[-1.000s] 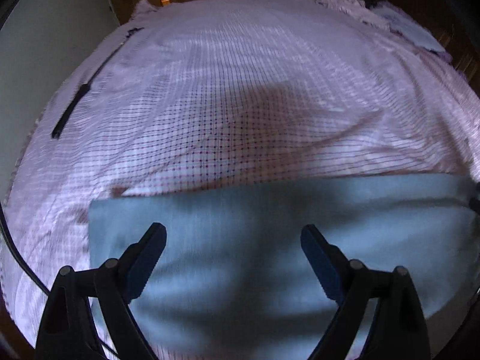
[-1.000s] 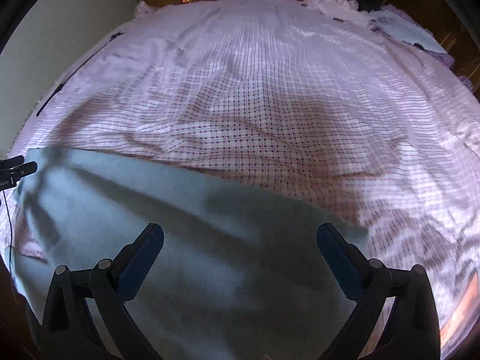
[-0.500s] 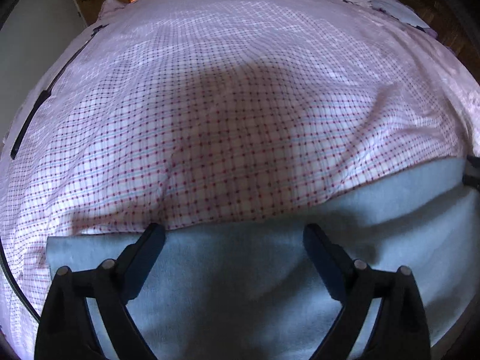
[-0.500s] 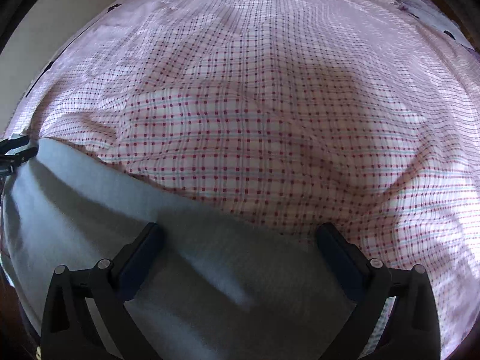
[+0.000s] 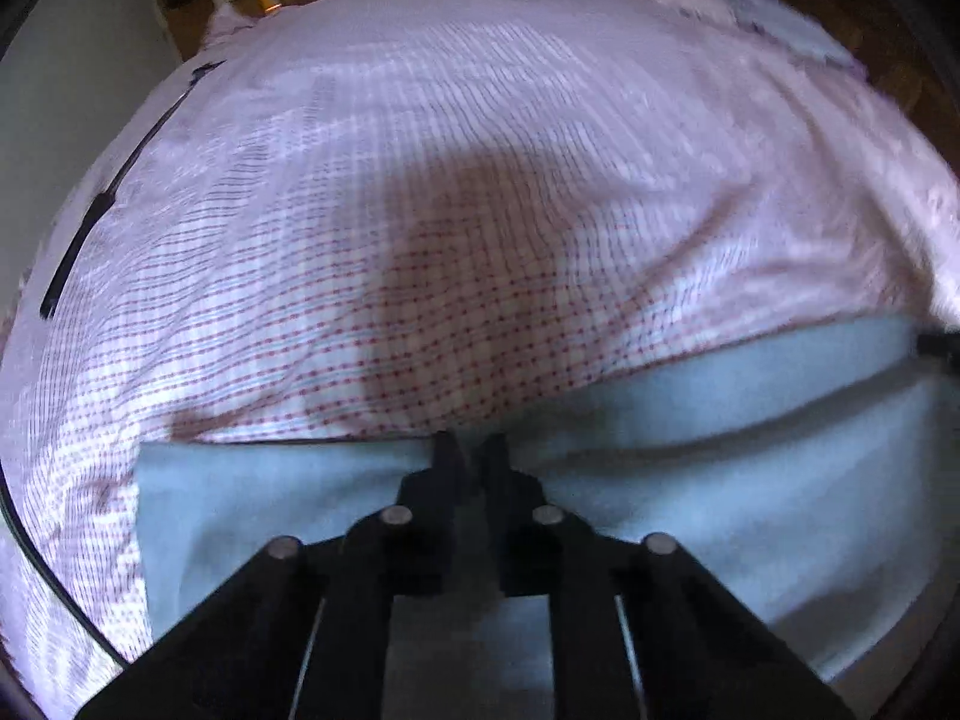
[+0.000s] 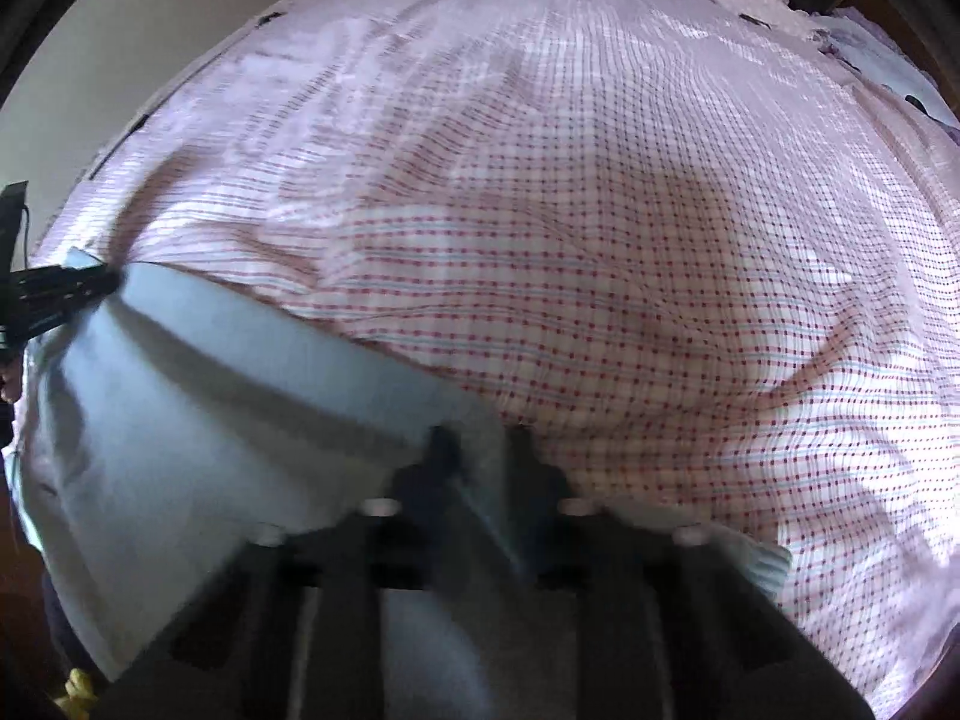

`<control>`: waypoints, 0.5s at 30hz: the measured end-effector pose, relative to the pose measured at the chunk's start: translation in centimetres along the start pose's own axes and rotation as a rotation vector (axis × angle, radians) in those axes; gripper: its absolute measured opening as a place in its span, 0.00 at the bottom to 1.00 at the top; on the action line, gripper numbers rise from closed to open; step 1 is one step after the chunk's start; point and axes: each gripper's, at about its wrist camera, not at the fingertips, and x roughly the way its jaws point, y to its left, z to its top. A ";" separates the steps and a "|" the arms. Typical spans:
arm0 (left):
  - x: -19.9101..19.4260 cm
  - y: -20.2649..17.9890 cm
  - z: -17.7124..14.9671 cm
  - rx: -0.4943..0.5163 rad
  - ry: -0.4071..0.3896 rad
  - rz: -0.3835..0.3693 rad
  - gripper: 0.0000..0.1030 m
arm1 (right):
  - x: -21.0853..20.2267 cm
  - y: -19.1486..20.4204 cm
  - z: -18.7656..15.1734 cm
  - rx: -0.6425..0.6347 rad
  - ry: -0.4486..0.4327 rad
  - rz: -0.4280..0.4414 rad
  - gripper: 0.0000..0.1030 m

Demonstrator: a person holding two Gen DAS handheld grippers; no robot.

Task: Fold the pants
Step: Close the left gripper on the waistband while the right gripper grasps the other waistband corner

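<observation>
Light blue pants [image 5: 720, 480] lie flat along the near edge of the bed. In the left wrist view my left gripper [image 5: 471, 450] has its jaws closing onto the far edge of the pants, with the fabric pinched between the black fingers. In the right wrist view the pants [image 6: 210, 420] stretch off to the left, and my right gripper [image 6: 480, 444] is closing on their far right corner, cloth between its fingers. Each view shows the other gripper's tip at the side: the right gripper [image 5: 939, 345] and the left gripper [image 6: 60, 288] on the same edge.
The bed is covered by a pink checked sheet [image 5: 480, 210], wrinkled beyond the pants [image 6: 600, 210]. A black zip strip [image 5: 90, 222] runs along its left edge by a pale wall. Loose clothes [image 5: 780, 18] lie at the far right corner. Wooden furniture stands behind.
Both grippers went from wide open to shut on the pants' far edge. The fabric edge now shows tension folds between the two grippers.
</observation>
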 end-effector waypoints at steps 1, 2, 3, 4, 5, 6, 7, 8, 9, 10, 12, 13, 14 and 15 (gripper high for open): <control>-0.8 0.5 0.1 -0.020 -0.018 -0.015 0.07 | -0.6 -0.2 0.1 0.004 -0.013 0.004 0.00; -1.8 0.9 0.2 -0.040 -0.041 -0.029 0.07 | -1.7 -0.2 0.3 0.007 -0.040 0.007 0.00; -2.6 1.3 0.3 -0.052 -0.055 -0.034 0.05 | -1.7 0.0 0.3 0.008 -0.058 0.006 0.00; -3.2 1.4 0.5 -0.065 -0.070 -0.037 0.05 | -2.4 -0.1 0.5 0.010 -0.079 0.002 0.00; -4.1 1.8 0.8 -0.083 -0.090 -0.048 0.05 | -3.4 -0.1 0.8 0.012 -0.106 0.000 0.00; -4.7 1.9 1.1 -0.094 -0.107 -0.056 0.05 | -3.9 -0.1 1.3 0.012 -0.121 -0.005 0.00; -5.6 1.7 1.8 -0.101 -0.128 -0.060 0.05 | -4.3 0.0 1.8 0.012 -0.136 -0.019 0.00; -6.2 1.6 2.1 -0.105 -0.144 -0.059 0.05 | -4.6 -0.1 2.3 0.014 -0.144 -0.033 0.00; -6.8 1.8 2.4 -0.105 -0.159 -0.054 0.05 | -4.6 -0.1 2.7 0.018 -0.149 -0.039 0.00; -7.3 1.7 2.8 -0.105 -0.174 -0.049 0.05 | -4.7 -0.3 3.3 0.024 -0.154 -0.046 0.00; -8.7 1.3 2.7 -0.107 -0.193 -0.045 0.05 | -5.7 -0.4 3.3 0.025 -0.172 -0.062 0.00; -9.5 1.1 2.5 -0.105 -0.201 -0.042 0.05 | -5.8 -0.1 3.3 0.024 -0.181 -0.065 0.00; -10.2 1.1 2.3 -0.100 -0.211 -0.040 0.05 | -6.5 0.1 3.0 0.023 -0.193 -0.064 0.00; -11.2 1.0 2.0 -0.092 -0.224 -0.038 0.05 | -6.9 0.3 2.7 0.024 -0.204 -0.060 0.00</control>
